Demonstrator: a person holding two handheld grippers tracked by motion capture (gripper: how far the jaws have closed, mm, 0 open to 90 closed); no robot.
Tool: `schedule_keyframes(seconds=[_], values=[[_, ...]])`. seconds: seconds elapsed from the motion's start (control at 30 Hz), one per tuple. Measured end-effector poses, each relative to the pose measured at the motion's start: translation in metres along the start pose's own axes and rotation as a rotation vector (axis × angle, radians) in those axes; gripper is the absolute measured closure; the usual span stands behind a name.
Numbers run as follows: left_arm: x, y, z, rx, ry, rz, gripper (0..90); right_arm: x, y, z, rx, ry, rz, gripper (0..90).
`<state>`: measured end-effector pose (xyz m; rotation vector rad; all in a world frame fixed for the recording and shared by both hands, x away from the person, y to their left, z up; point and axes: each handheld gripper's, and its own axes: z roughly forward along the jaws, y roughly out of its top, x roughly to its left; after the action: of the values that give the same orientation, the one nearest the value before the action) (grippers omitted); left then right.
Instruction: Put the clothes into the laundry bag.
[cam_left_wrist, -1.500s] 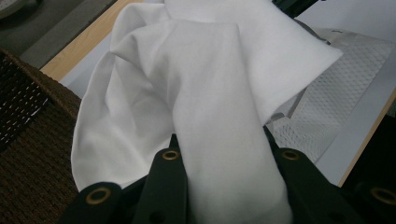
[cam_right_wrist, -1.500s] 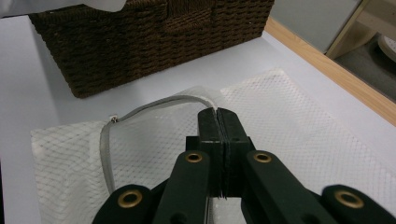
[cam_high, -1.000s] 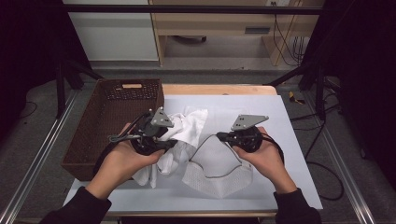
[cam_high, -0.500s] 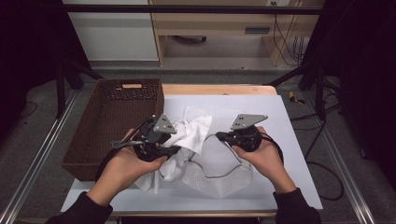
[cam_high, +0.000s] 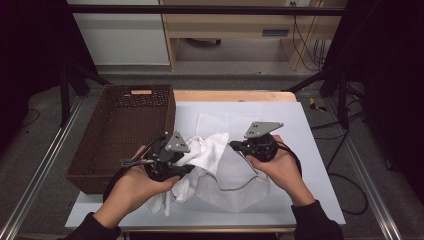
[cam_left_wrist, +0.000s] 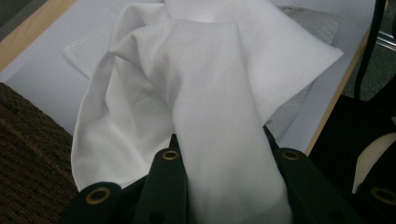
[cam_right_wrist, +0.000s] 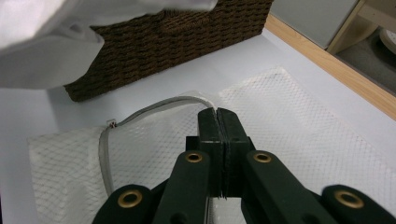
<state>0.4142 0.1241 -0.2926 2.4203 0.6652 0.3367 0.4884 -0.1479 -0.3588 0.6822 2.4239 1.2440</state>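
At the near middle of the table, the left gripper (cam_high: 186, 169) clamps a bunched white cloth (cam_left_wrist: 219, 107) while the right gripper (cam_right_wrist: 218, 116) pinches the grey-edged rim of a flat white mesh laundry bag (cam_right_wrist: 299, 116), a thin hold likely to slip, letting the mouth fall shut as the cloth goes in.

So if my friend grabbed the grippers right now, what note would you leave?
Left gripper: shut on the bunched white cotton cloth, held above the table.
Right gripper: shut on the grey zipper edge of the white mesh laundry bag, which lies flat on the pale table.
Brown wicker basket: at the left.
Done: both gripped.
Left: probably get the cloth inside the bag.
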Motion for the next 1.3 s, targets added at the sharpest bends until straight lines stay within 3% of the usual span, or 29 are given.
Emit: schedule_keyframes(seconds=[0.27,0.7,0.93,1.07,1.3], values=[[-0.011,-0.004,0.003,0.020,-0.017,0.018,73.8,-0.004,0.008,0.001,0.028,-0.003,0.014,89.9],[-0.038,0.011,0.020,0.049,-0.089,0.087,73.8,-0.010,0.010,-0.002,0.034,-0.008,0.041,89.9],[-0.052,0.018,0.038,0.069,-0.133,0.111,73.8,-0.009,0.010,0.001,0.032,-0.002,0.034,89.9],[-0.057,0.024,0.053,0.078,-0.123,0.131,73.7,-0.008,0.010,0.000,0.024,0.001,0.033,89.9],[-0.057,0.025,0.070,0.090,-0.136,0.122,73.7,-0.008,0.009,-0.002,0.011,0.002,0.038,89.9]])
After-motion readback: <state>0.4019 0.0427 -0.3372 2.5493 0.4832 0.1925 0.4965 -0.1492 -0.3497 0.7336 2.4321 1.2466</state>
